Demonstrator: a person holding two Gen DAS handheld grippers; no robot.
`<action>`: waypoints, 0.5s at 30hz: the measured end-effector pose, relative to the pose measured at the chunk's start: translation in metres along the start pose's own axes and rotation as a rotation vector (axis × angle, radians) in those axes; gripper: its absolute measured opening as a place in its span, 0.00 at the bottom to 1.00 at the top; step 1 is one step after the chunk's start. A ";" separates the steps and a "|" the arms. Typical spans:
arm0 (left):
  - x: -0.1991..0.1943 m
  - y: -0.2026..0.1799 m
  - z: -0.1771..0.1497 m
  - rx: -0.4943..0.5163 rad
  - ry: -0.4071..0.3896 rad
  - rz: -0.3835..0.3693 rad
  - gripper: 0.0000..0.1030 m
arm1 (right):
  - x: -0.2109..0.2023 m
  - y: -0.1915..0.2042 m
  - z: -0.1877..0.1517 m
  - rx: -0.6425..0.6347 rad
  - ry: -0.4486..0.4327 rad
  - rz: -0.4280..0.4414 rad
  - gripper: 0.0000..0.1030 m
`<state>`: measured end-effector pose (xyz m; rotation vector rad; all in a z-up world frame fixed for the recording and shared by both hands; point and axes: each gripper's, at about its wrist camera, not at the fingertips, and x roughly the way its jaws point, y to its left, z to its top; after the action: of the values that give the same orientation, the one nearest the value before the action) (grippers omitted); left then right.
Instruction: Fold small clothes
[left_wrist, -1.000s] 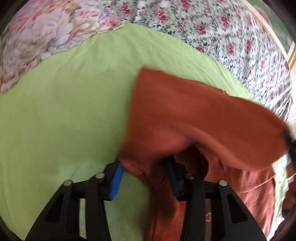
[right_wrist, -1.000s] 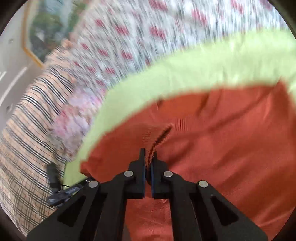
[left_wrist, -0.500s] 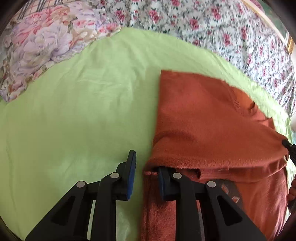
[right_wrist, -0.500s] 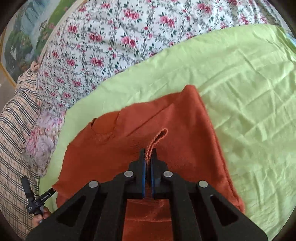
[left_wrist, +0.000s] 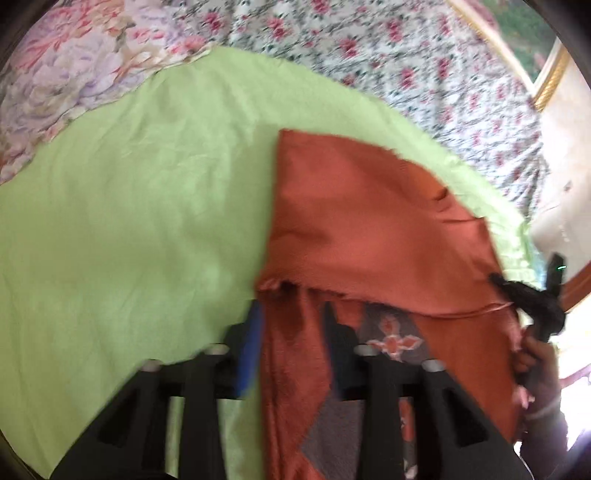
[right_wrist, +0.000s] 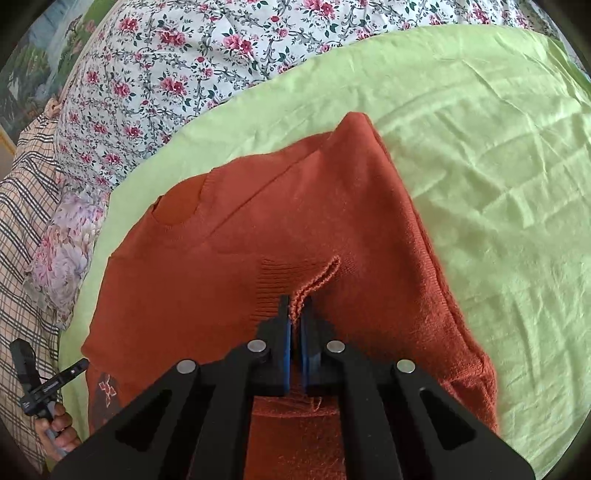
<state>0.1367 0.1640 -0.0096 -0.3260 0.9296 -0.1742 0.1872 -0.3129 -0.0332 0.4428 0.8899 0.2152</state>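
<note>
A rust-orange knit sweater (left_wrist: 369, 229) lies on the green sheet (left_wrist: 129, 221) with one side folded over itself; a dark patterned patch shows near its lower part. My left gripper (left_wrist: 291, 332) hovers at the fold's near edge. Its jaws are opening, with loose sweater fabric between the blue pads and not pinched. In the right wrist view the sweater (right_wrist: 295, 221) fills the middle, neckline at the upper left. My right gripper (right_wrist: 295, 317) is shut on a ribbed cuff edge that pokes up between its pads. It also appears as the right gripper (left_wrist: 528, 295) at the sweater's right edge.
Floral bedding (right_wrist: 166, 74) surrounds the green sheet (right_wrist: 498, 147), with plaid fabric (right_wrist: 22, 221) at the left. A gold picture frame (left_wrist: 550, 74) hangs at the upper right. A hand (right_wrist: 59, 432) holds the left gripper's handle at the lower left.
The lifted sweater flap has come down and now lies flat over the body. My left jaws narrowed, then spread wide and drew back. My right gripper sank, still pinching the cuff.
</note>
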 end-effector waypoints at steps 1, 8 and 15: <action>-0.002 0.000 0.008 -0.002 -0.010 -0.006 0.62 | 0.002 0.000 -0.001 -0.002 0.002 -0.002 0.05; 0.074 0.009 0.083 -0.008 0.100 -0.019 0.70 | 0.002 -0.002 -0.004 0.015 0.008 0.003 0.06; 0.112 -0.005 0.111 0.070 0.102 -0.059 0.08 | 0.000 -0.002 -0.005 0.006 0.002 -0.002 0.06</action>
<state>0.2921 0.1492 -0.0314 -0.2818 1.0123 -0.2790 0.1832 -0.3127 -0.0371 0.4469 0.8934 0.2113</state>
